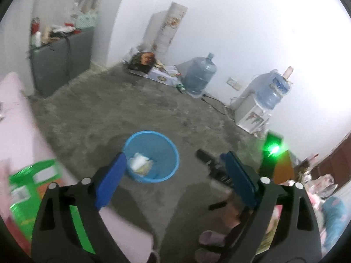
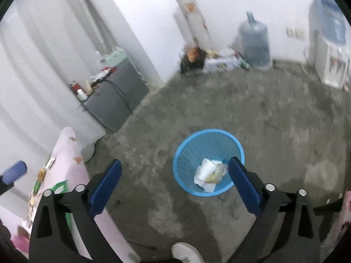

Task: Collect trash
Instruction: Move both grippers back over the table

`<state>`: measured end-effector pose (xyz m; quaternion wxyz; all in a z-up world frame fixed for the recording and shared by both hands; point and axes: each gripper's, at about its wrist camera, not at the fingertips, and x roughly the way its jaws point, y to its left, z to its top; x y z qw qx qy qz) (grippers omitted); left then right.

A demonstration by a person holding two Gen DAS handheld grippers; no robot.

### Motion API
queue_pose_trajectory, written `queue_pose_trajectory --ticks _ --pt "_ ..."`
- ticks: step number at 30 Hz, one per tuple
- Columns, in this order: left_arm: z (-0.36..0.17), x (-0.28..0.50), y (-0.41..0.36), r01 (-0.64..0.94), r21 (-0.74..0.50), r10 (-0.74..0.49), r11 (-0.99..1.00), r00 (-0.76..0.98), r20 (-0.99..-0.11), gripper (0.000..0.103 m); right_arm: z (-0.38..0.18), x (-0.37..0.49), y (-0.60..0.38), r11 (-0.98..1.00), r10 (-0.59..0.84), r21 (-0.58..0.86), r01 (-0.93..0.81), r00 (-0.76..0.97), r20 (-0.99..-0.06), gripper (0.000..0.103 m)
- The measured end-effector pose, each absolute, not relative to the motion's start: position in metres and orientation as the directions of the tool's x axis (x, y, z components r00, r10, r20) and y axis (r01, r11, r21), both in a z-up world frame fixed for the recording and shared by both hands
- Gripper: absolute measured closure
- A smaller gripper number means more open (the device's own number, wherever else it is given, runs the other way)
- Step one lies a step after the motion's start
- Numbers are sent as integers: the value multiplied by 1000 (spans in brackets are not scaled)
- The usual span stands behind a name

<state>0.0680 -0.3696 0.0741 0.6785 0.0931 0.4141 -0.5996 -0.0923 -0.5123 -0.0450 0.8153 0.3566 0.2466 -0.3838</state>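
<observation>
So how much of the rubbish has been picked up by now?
Done: crumpled paper and wrappers already lie inside the blue basket on the floor. In hand: nothing; the left gripper and right gripper both stand open and empty. Left: no loose rubbish shows on the bare floor; the blurred edges I cannot judge.

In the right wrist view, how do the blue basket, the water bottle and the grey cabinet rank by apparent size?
1. Grey cabinet and blue basket: look alike; the basket is nearer.
2. Water bottle.
</observation>
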Motion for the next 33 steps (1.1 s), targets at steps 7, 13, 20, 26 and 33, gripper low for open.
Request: queue_pose_trajectory --ticks 7,13,20,26,33 --pt "88 93 -240 821 -400 -776 408 81 -626 9 8 -65 -439 571 -534 190 799 537 -653 7" --pt "95 116 -115 690 -371 -728 621 332 -600 9 43 -28 -366 771 -499 33 636 636 -589 7" --pt "83 115 19 501 -442 -668 744 539 -513 9 48 -7 -279 925 -254 96 366 789 -559 7" --pt "48 96 65 464 -422 -627 779 569 -532 9 49 4 -221 971 -41 170 170 812 -582 7" --pt "31 92 40 653 -330 -698 682 445 -561 9 49 10 -206 972 39 207 109 798 -601 14"
